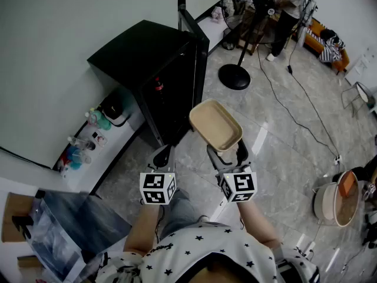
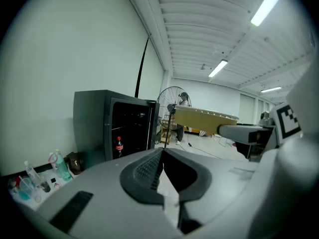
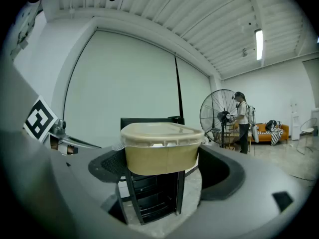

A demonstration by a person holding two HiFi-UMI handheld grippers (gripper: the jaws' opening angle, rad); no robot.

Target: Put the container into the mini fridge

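A beige lidded container (image 1: 215, 125) is held level above the floor, with my right gripper (image 1: 227, 150) shut on its near end. In the right gripper view the container (image 3: 160, 148) fills the space between the jaws, both pads pressed against its sides. The black mini fridge (image 1: 154, 75) stands just ahead and to the left with its door (image 1: 197, 46) swung open, and a cola bottle (image 2: 118, 146) stands inside. My left gripper (image 1: 164, 153) hangs beside the right one, shut and empty, its tips (image 2: 162, 151) meeting.
A low white shelf (image 1: 126, 128) left of the fridge carries several bottles (image 1: 82, 143). A standing fan (image 1: 234, 75) and a person (image 1: 288, 10) are further back. Cables run over the tiled floor. A round pot (image 1: 336, 202) sits at the right, a plastic bag (image 1: 59, 229) at the lower left.
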